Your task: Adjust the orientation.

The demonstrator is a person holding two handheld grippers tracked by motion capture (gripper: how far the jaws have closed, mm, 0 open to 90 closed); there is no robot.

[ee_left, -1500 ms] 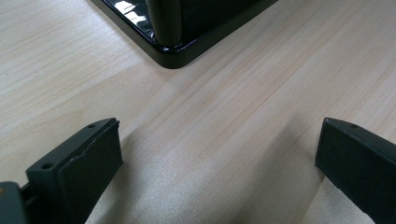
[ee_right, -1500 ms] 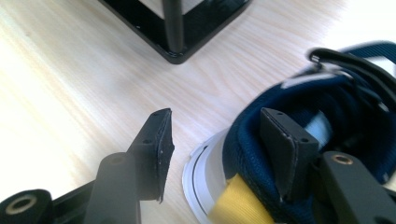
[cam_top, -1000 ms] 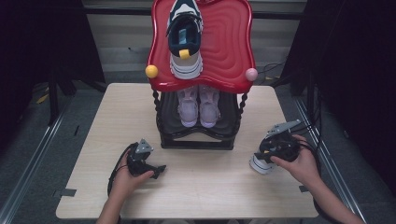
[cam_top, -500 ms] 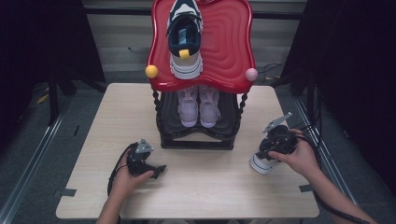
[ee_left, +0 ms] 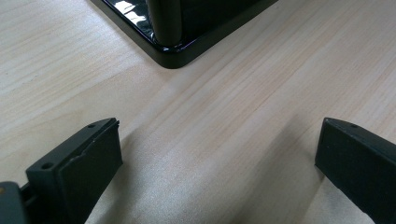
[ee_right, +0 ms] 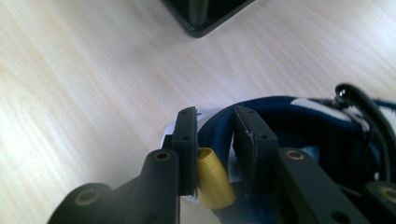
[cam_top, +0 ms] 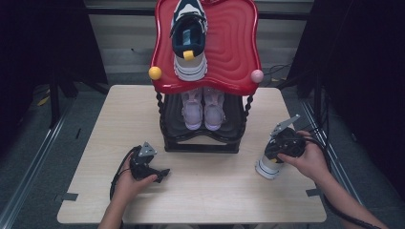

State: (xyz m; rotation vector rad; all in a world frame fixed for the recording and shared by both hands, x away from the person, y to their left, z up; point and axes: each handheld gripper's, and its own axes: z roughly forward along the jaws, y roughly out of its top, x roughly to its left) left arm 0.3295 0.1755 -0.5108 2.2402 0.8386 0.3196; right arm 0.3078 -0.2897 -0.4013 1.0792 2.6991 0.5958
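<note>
Pale wood table [cam_top: 215, 191] (dark surround): right gripper [ee_right: 212, 140] closing, pinching shoe heel [ee_right: 219, 128]; left gripper [ee_left: 210, 163] spread.

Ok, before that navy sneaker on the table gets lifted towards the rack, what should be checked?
1. Right gripper on navy and white sneaker: ok; its jaws have just been closing, heel collar and yellow pull tab between them.
2. Free room on red wavy top shelf beside matching sneaker: ok.
3. Left gripper open, holding nothing: ok.
4. Grip firm enough to lift: cannot tell.
</note>
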